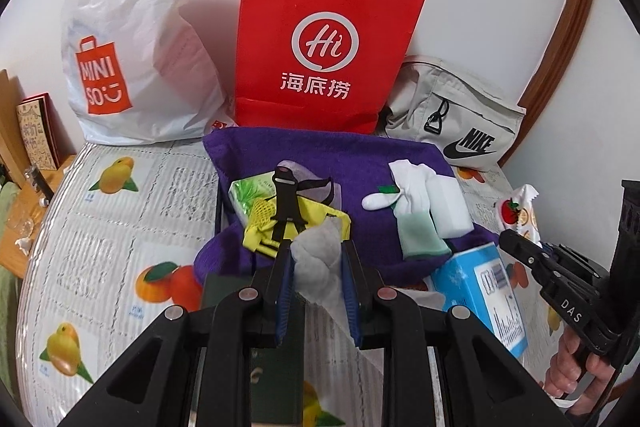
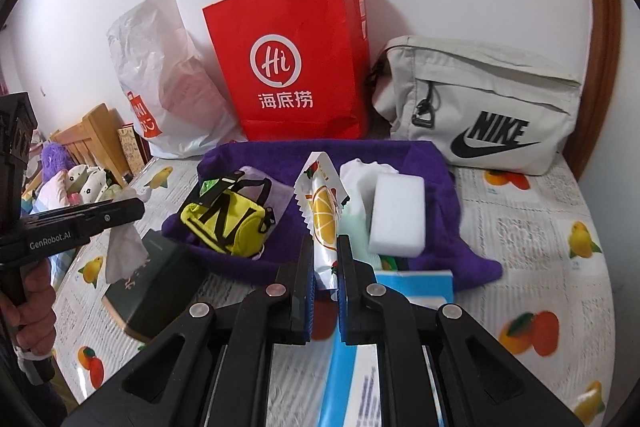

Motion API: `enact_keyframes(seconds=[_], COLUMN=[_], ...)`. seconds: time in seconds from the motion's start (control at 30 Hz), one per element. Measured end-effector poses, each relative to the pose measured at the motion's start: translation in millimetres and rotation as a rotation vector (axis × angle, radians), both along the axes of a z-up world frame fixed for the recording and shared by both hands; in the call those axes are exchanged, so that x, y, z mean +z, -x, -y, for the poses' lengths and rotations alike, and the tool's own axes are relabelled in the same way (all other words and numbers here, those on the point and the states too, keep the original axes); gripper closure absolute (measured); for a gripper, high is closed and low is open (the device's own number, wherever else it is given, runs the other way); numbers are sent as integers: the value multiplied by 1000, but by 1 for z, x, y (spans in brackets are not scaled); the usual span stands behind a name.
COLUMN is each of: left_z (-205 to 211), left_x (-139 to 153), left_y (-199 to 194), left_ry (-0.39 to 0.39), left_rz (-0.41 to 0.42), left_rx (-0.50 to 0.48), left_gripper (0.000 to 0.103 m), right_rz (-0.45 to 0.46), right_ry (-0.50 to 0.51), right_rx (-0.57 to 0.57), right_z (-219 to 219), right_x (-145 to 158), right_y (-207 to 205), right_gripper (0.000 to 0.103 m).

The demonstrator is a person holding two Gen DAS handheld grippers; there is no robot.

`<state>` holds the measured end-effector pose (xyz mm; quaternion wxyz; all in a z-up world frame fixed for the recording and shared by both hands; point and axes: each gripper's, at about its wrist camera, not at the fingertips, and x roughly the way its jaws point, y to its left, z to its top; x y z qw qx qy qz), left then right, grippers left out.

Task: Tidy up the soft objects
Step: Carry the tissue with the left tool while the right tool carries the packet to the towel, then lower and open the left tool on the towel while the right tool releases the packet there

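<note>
Carrying a crumpled tissue [image 1: 316, 261] pinched in your left gripper [image 1: 316, 247] and a fruit-print sachet [image 2: 322, 211] clamped in your right gripper [image 2: 323, 255], you hold both above the purple towel's [image 2: 360, 151] near edge; next, choose where each goes.

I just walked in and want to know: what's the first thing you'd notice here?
The bright red paper bag standing against the wall, between a white plastic bag and a grey Nike bag. In front, the left gripper pinches a crumpled tissue and the right gripper an orange-slice snack packet.
</note>
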<state>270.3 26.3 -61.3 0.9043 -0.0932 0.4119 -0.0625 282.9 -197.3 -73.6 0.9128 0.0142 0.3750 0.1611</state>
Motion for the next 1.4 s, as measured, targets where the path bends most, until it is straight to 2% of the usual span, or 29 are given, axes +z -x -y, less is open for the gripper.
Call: enact_keyframes(seconds=[0.53,0.83,0.97,1.4], left_z=[13,16,20,13], left_x=[0,-10,-20,-43], left_y=[-67,-104,-113,-123], left_ry=[-48,-37,-59,-30], left_rz=[7,-14,-37,-84], left_rx=[-10,-3,-14,-24], left_gripper=[81,81,81,80], right_rz=[-46,-75,-122,-287], right_ry=[3,22,31,51], right_rx=[24,61,94,132], right_z=[-12,-26,-33,-38], right_x=[-17,-19,-30,-77], right_y=[-61,-96,-106,-121], right_gripper=[92,92,92,89])
